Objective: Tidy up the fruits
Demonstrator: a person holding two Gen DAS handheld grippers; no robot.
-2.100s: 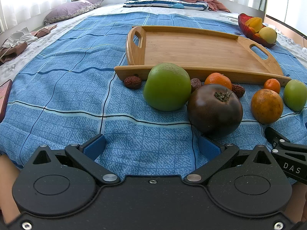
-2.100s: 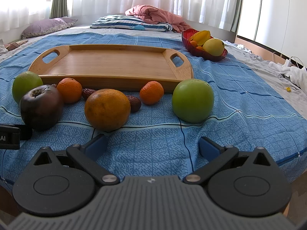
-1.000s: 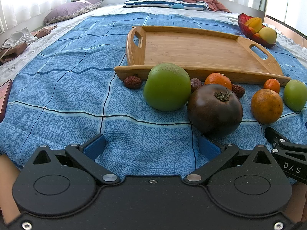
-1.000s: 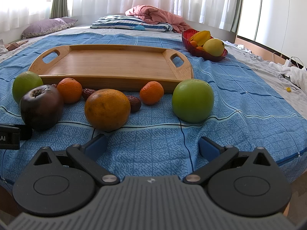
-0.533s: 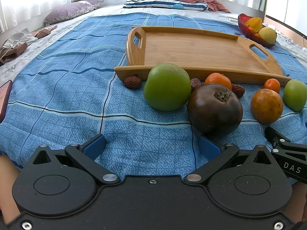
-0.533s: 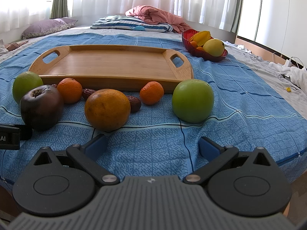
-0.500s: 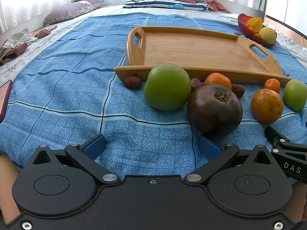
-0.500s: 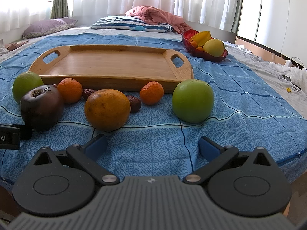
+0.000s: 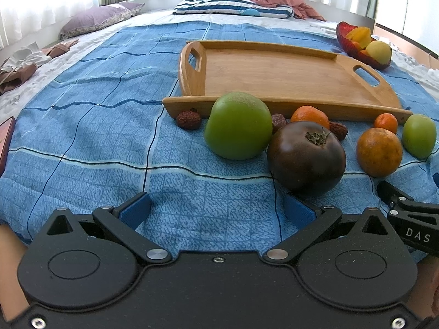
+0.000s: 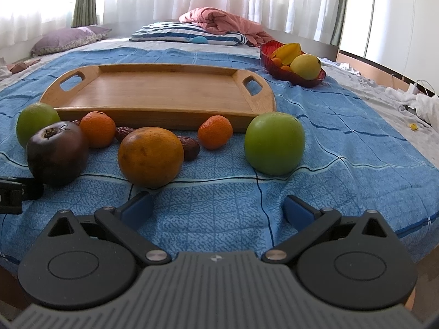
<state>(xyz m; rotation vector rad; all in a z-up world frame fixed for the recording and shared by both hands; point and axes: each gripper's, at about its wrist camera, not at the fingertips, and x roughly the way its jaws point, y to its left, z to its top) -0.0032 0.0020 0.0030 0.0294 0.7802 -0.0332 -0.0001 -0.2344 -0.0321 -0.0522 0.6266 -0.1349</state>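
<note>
A row of fruit lies on the blue bedspread in front of an empty wooden tray. In the left wrist view I see a green apple, a dark tomato, a large orange, two small tangerines, a second green apple and dried dates. The right wrist view shows the large orange, the second green apple and the tomato. My left gripper is open, just short of the tomato. My right gripper is open, near the orange.
A red bowl holding yellow fruit sits past the tray's right end. Pillows and a pink blanket lie at the bed's head. A red-edged flat object rests at the left. The right gripper's side shows beside the left one.
</note>
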